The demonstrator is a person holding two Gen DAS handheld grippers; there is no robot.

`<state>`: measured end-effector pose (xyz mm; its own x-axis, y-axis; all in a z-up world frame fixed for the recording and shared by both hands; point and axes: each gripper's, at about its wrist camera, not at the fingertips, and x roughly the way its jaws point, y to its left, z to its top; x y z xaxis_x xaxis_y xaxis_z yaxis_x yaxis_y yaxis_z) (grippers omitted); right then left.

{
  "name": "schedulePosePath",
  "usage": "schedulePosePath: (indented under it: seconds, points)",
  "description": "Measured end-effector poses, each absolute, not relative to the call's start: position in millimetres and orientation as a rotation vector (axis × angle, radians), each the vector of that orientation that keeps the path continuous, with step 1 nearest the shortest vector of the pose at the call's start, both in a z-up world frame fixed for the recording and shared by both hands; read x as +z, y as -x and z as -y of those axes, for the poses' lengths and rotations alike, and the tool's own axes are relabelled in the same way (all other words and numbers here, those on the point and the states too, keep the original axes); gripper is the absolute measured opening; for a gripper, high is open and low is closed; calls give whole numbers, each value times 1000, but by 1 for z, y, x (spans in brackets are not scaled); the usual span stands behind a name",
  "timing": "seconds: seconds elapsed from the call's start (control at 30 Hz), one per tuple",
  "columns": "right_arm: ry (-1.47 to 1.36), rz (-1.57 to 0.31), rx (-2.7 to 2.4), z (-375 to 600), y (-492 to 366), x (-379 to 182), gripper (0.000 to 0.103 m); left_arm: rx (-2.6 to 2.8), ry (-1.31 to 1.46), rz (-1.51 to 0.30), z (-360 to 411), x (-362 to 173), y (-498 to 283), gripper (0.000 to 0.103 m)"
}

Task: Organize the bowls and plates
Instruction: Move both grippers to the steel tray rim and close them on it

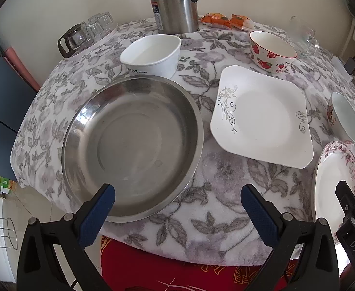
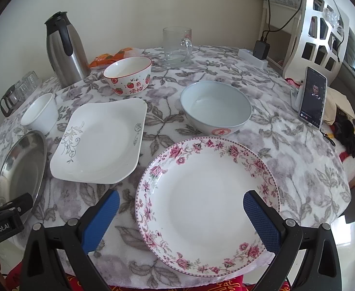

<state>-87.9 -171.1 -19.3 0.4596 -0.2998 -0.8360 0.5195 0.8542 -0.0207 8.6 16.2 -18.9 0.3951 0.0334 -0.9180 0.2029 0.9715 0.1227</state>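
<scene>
A steel basin sits at the table's front left, also in the right wrist view. A square white plate lies in the middle. A round rose-rimmed plate lies at the front right. Behind stand a pale blue bowl, a strawberry bowl and a white paper bowl. My left gripper is open and empty over the basin's near rim. My right gripper is open and empty over the rose plate's near edge.
A steel thermos jug, snack packets, a glass mug and upturned glasses stand at the back. A phone on a stand and a charger are at the right. The floral tablecloth hangs over the front edge.
</scene>
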Motion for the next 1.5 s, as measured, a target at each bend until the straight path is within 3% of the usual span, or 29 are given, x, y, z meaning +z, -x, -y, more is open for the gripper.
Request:
schedulePosePath:
  seconds: [0.47, 1.1, 1.5]
  points:
    - [-220, -968, -425, 130, 68, -19, 103, -47, -135, -1135, -58, -14, -23, 103]
    - [-255, -928, -151, 49, 15, -29, 103, 253, 263, -1049, -194, -23, -60, 103]
    - [-322, -952, -44, 25, -10, -44, 103, 119, 283, -1090, -194, -41, -79, 103]
